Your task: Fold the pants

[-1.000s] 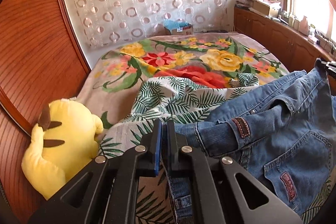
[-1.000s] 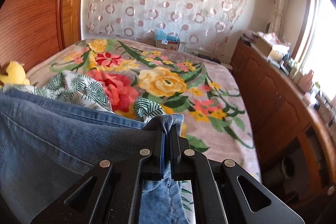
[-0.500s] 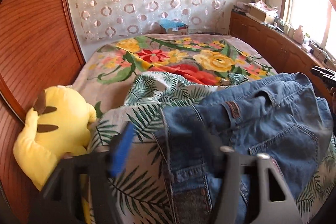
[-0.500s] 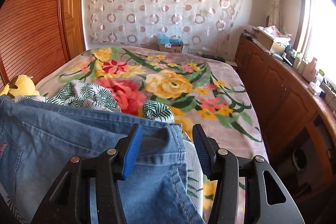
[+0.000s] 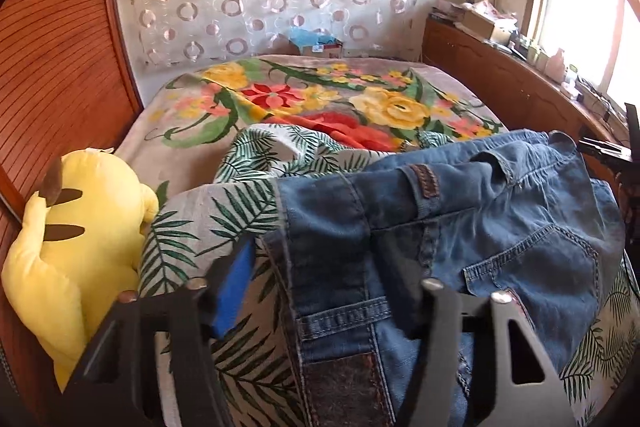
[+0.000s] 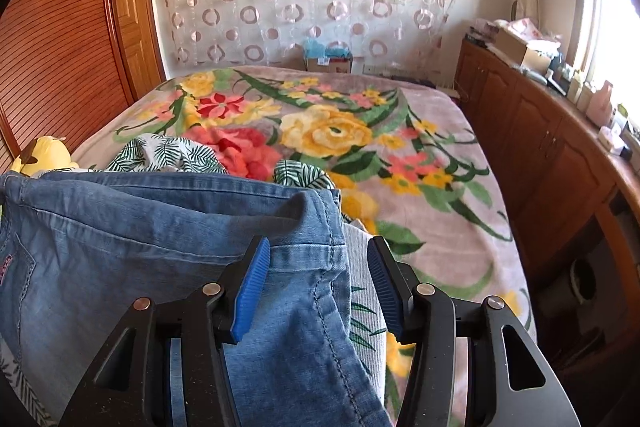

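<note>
The lower legs of the denim pants [image 5: 480,227] run out of both views under the claws, so how far they reach cannot be told, and the left view is blurred around the claw fingers. In that view only a dark sliver of the right claw [image 5: 608,147] shows at the right edge, too cut off to read there. The left claw [image 5: 324,291] stands partly open, its jaws having just narrowed a little after letting go, with the left edge of the waistband and a side seam lying between them; the blue pad [image 5: 234,291] is clear of the cloth, while the other finger is smeared and whether it touches the denim I cannot tell. The right claw [image 6: 320,279] is likewise partly open, and its jaws have just been opening; the right corner of the waist lies loose between the blue pads [image 6: 252,283], not pinched. The pants [image 6: 140,247] lie spread on the bed, waistband toward the far wall, a back pocket, belt loop and brown label showing, the fabric rumpled along the top edge. They rest over a palm-leaf print sheet [image 5: 224,219] that itself lies on the flowered blanket [image 6: 340,135]. A yellow plush toy [image 5: 72,227] sits just beside the sheet against the wooden wall.
</note>
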Motion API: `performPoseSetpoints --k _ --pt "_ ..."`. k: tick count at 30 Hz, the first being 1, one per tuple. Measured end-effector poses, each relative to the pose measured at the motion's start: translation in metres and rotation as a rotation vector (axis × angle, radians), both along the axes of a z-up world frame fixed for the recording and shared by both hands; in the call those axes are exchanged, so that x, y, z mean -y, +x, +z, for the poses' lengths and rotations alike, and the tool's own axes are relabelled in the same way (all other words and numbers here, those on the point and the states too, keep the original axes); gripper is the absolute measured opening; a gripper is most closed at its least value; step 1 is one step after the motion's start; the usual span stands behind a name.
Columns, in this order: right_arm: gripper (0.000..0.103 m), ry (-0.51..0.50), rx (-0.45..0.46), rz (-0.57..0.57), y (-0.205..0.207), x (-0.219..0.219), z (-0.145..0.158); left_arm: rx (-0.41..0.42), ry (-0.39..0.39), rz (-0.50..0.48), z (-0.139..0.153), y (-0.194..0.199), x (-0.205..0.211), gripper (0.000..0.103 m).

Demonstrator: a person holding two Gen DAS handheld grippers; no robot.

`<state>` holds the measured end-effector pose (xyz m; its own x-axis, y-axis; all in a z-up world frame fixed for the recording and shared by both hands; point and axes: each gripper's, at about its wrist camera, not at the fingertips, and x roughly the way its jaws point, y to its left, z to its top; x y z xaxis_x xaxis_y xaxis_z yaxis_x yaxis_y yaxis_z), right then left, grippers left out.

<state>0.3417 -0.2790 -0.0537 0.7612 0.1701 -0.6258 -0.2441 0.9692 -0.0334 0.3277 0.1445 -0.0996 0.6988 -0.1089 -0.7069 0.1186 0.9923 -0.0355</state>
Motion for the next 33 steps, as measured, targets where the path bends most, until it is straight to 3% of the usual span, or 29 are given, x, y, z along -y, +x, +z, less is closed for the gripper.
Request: performPoseSetpoints --k 5,9,11,12,13,16,27,33 --pt "0.053 0.024 -0.070 0.035 0.014 0.002 -0.004 -0.015 0.002 -0.015 -0.003 0.001 0.006 0.035" --pt "0.053 0.024 -0.112 0.055 0.024 0.004 -0.005 -0.014 0.014 -0.032 -0.002 -0.003 0.011 0.011" --pt "0.052 0.026 -0.107 0.061 0.025 0.004 -0.003 -0.003 0.039 -0.024 0.001 -0.005 0.013 0.007" --pt "0.041 0.035 -0.101 0.067 0.024 0.005 -0.001 0.000 0.038 -0.023 0.003 -0.006 0.011 0.005" --pt "0.024 0.046 -0.098 0.077 0.024 0.005 0.001 0.003 0.037 -0.021 0.005 -0.007 0.010 0.004" --pt "0.006 0.061 -0.059 0.102 0.014 0.007 0.007 0.014 0.046 -0.028 0.009 -0.011 0.010 0.004" --pt "0.003 0.046 0.159 0.018 -0.023 0.007 0.054 0.113 0.040 0.005 0.037 -0.020 0.006 0.003" --pt "0.003 -0.005 0.141 -0.020 -0.006 -0.020 0.048 0.134 0.047 0.043 0.047 -0.005 0.000 0.003"
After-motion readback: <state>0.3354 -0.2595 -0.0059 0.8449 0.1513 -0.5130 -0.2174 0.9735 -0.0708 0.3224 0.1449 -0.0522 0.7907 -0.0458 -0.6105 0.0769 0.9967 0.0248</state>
